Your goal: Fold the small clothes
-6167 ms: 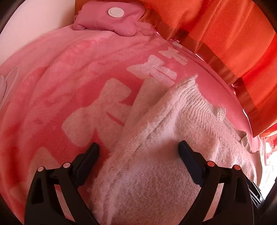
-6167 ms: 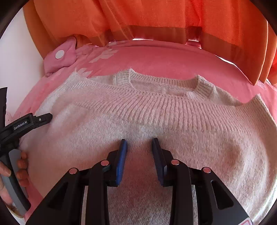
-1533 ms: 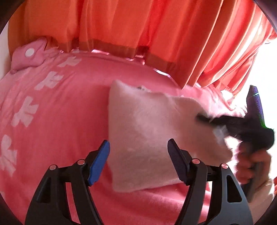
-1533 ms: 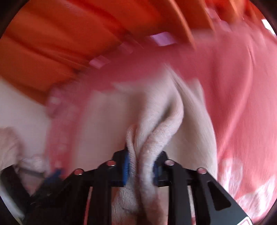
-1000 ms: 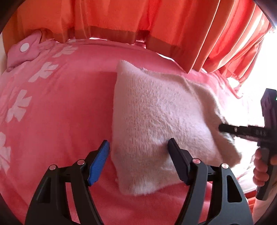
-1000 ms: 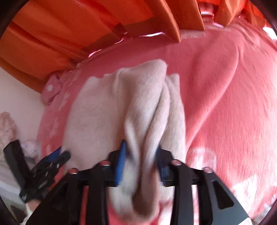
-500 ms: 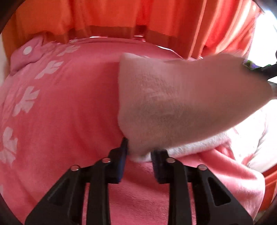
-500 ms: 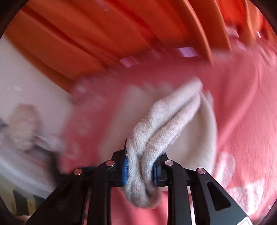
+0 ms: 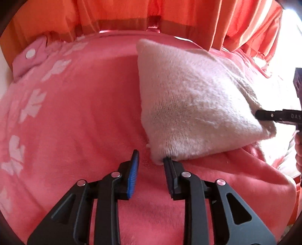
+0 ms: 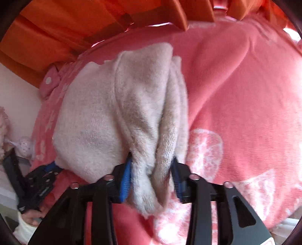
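A fuzzy pale pink sweater (image 9: 192,101) lies folded into a thick pad on the pink blanket (image 9: 79,116). In the left wrist view my left gripper (image 9: 151,160) stands part open at the sweater's near corner; its right finger touches the corner, nothing is between the jaws. In the right wrist view my right gripper (image 10: 151,165) holds the bunched far edge of the sweater (image 10: 117,105) between its blue pads. The right gripper also shows at the right edge of the left wrist view (image 9: 273,115). The left gripper shows at lower left of the right wrist view (image 10: 41,179).
Orange curtains (image 9: 151,13) hang behind the bed. A pink pouch with a white button (image 9: 30,54) lies at the blanket's far left corner. The blanket has white flower prints (image 10: 205,148). A white wall (image 10: 17,90) is on the left.
My left gripper has let go of the sweater's corner and opened partway. The sweater has dropped back onto the blanket. My right gripper still grips the other edge.
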Demonstrator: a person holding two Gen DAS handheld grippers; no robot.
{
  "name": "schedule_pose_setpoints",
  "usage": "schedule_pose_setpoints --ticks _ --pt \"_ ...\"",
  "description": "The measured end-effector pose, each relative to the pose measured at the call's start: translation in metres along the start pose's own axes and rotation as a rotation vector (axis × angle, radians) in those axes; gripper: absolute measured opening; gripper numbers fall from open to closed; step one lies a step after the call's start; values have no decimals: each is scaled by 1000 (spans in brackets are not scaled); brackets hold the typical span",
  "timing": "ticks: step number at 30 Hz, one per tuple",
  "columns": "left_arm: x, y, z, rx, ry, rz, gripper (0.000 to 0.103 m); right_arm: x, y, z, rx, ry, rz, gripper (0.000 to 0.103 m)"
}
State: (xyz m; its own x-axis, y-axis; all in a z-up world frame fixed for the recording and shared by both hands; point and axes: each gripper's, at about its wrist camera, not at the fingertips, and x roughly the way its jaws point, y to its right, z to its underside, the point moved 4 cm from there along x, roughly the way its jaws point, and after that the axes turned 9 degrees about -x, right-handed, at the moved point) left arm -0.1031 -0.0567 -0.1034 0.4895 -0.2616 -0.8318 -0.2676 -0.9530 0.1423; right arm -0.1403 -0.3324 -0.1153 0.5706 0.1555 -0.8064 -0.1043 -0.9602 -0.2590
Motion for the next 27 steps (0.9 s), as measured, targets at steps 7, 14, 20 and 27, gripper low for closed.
schedule_pose_setpoints --ticks 7,14,20,27 --pt "-18 4 -2 -3 25 -21 30 -48 -22 -28 -77 225 246 44" --pt "-56 29 -33 17 173 9 40 -10 -44 -40 -195 115 143 25" --pt "7 35 -40 46 70 -66 41 42 -31 -30 -214 -2 209 25" --pt "2 26 -45 5 95 -42 63 2 -12 -24 -70 89 150 68"
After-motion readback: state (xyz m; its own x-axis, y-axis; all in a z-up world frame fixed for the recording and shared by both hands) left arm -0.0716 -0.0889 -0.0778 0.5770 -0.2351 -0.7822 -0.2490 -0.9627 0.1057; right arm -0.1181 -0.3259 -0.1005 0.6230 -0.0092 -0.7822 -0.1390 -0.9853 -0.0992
